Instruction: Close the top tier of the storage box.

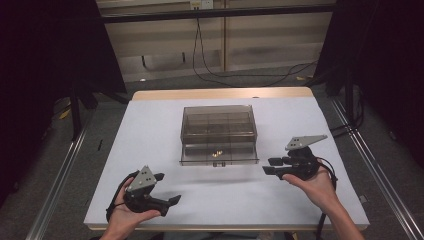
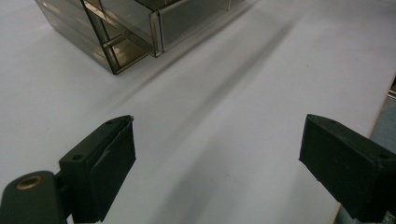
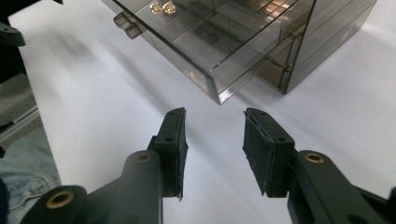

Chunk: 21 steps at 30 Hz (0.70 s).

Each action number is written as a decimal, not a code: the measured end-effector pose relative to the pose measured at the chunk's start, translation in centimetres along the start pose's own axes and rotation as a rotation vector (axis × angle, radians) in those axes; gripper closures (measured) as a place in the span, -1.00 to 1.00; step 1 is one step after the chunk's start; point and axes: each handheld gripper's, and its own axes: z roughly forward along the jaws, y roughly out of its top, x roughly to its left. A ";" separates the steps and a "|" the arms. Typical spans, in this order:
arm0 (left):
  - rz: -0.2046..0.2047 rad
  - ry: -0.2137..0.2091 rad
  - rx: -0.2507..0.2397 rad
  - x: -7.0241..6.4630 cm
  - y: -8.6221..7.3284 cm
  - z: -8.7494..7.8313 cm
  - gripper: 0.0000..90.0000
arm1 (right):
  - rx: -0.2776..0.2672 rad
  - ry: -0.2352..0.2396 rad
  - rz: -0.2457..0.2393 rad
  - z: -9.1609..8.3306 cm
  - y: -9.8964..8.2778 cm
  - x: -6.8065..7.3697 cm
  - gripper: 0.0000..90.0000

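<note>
Left gripper (image 1: 170,189) low near table's (image 1: 150,130) front edge, jaws wide apart, empty. Smoky clear drawer box (image 1: 219,126) mid-table, drawer (image 1: 220,155) pulled out. Right gripper (image 1: 267,166) just right of drawer, jaws part-open, empty. Small gold pieces (image 1: 217,153) inside drawer.

Table (image 1: 150,130) has a white top, with a strip of bare wood showing along the far edge. Only thing sitting directly on it is a smoked transparent drawer box (image 1: 218,121), roughly centred and toward the far half; its lower drawer (image 1: 219,152) is pulled out toward the near side, small handle on the front, internal dividers visible, and a couple of small gold-coloured pieces (image 1: 217,153) lying in one of its compartments. Rest of the white surface around the box is bare apart from shadows, seen the same in both gripper views.
</note>
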 end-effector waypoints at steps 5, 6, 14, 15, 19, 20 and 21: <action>0.012 0.001 -0.006 -0.3 0.6 0.3 -0.69 | 0.002 0.001 0.011 0.0 -1.2 0.7 0.31; 0.017 -0.008 -0.010 -0.4 0.7 0.4 -0.65 | 0.003 0.004 0.012 0.0 -1.4 0.8 0.30; 0.042 -0.014 -0.005 -1.3 2.1 1.5 -0.39 | 0.005 0.012 0.022 -0.7 -3.0 1.6 0.28; 0.052 -0.015 -0.005 -1.4 2.3 1.6 -0.36 | 0.007 0.010 0.020 -0.7 -3.3 1.7 0.27; 0.078 -0.040 -0.013 -1.8 3.1 2.3 -0.20 | 0.001 0.015 0.035 -1.1 -4.1 2.2 0.24; 0.076 -0.047 -0.014 -1.9 3.3 2.6 -0.13 | -0.002 0.013 0.036 -1.3 -4.3 2.2 0.24; 0.082 -0.050 -0.014 -2.0 3.5 2.8 -0.10 | -0.002 0.010 0.037 -1.4 -4.5 2.3 0.24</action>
